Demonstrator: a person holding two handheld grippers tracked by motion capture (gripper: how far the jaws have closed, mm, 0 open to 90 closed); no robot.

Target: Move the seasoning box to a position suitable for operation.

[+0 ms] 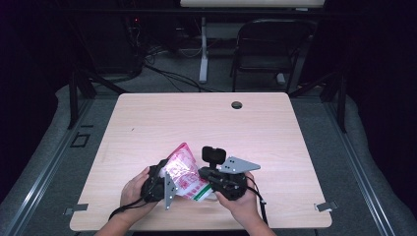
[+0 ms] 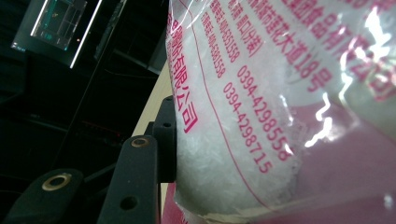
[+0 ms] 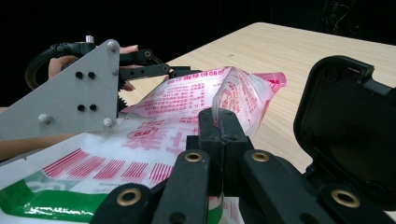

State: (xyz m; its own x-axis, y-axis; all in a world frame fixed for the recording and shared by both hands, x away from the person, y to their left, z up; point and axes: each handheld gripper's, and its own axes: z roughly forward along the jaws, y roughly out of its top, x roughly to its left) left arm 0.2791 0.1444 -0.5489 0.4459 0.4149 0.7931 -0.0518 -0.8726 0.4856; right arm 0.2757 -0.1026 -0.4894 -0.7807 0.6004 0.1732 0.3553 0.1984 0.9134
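Observation:
A clear plastic bag [image 1: 181, 171] with pink print and a green stripe, filled with white crystals, is held up just above the wooden table [image 1: 206, 123] near its front edge. My left gripper [image 1: 164, 173] grips it from the left. In the left gripper view its left finger [image 2: 164, 135] presses into the bulging bag [image 2: 280, 116], and the other jaw is hidden behind the bag. My right gripper [image 3: 218, 122] is shut, with a fold of the bag's film [image 3: 187, 102] pinched between its tips. In the high view the right gripper [image 1: 204, 175] meets the bag from the right.
A black rounded block [image 3: 345, 126] stands close beside my right gripper and rises above it [image 1: 212, 155]. The table has a cable hole [image 1: 237, 104] at the far side. A dark chair [image 1: 268, 46] and a desk leg [image 1: 203, 49] stand beyond the table.

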